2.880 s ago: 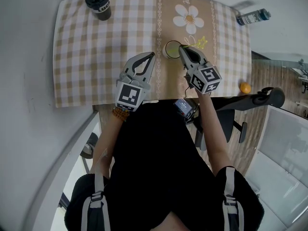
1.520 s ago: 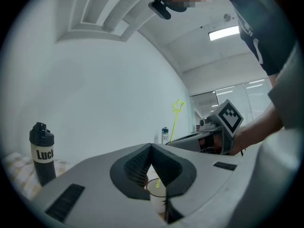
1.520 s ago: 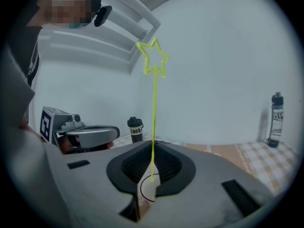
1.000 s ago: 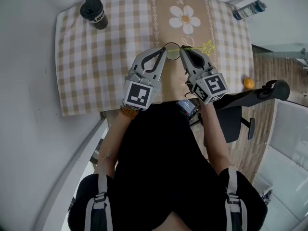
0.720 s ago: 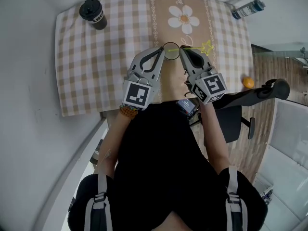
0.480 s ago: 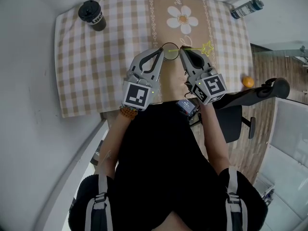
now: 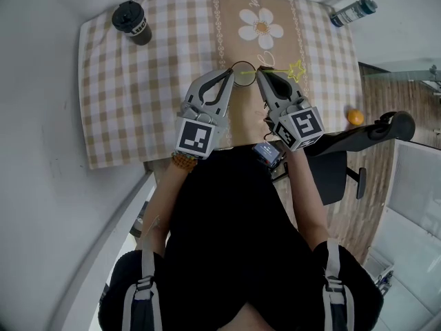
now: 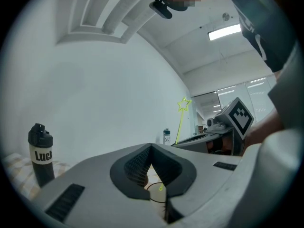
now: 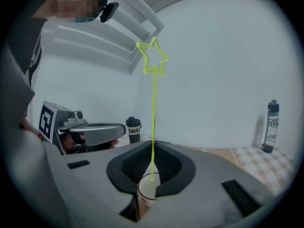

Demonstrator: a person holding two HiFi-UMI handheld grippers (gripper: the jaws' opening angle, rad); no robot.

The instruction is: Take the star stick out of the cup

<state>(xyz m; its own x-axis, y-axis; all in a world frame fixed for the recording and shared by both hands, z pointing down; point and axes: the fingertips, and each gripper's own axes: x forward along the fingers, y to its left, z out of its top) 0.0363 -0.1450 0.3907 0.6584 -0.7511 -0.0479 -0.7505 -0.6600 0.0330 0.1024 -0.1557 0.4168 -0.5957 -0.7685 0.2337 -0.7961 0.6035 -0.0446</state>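
A small round cup (image 7: 242,74) stands on the checked tablecloth (image 7: 158,67); in the right gripper view the cup (image 9: 148,191) shows below the jaws. My right gripper (image 7: 260,74) is shut on the thin yellow-green star stick (image 7: 275,70), whose star (image 7: 297,69) points away to the right. In the right gripper view the stick (image 9: 153,113) rises straight from the closed tips (image 9: 153,145) to the star (image 9: 153,58), its lower end over the cup's mouth. My left gripper (image 7: 231,74) is shut, tips at the cup's left rim, nothing visible between them (image 8: 151,147).
A black lidded tumbler (image 7: 131,23) stands at the table's far left corner, a water bottle (image 7: 351,10) at the far right. An orange (image 7: 355,117) and a black office chair (image 7: 372,133) are off the table's right edge. A daisy print (image 7: 260,27) lies beyond the cup.
Since 2.9 s ago my left gripper has come forward to the cup's left side. Over the last second both grippers and the stick have barely moved.
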